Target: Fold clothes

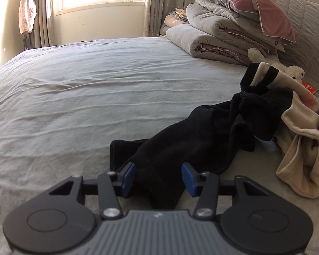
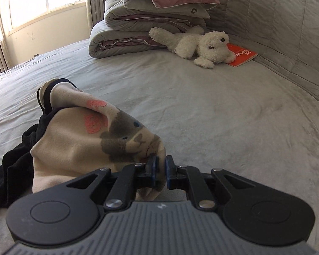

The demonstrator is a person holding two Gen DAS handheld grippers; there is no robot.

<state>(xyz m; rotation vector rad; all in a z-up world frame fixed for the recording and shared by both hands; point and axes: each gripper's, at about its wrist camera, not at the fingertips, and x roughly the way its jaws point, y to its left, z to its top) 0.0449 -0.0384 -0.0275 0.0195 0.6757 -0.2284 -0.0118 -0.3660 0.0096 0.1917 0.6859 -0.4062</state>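
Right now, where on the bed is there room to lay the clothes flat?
The wide grey sheet between the window wall and the black-and-cream garment is bare. It is crowded by the headboard: folded quilts, plush dog, orange book.

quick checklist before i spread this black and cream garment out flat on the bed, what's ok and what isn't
1. Right tool has a hold: ok, its pads are pinched on a cream printed edge of the garment.
2. Left tool has a hold: not ok, the black fabric lies between its blue pads but there are gaps on both sides.
3. Garment untangled: not ok, the black and cream parts are bunched in a heap.
4. Free bed sheet to spread on: ok, wide bare area toward the window.
5. Plush toy and red booklet out of the way: ok, well apart near the headboard.
6. Which garment part each tool has: cannot tell.
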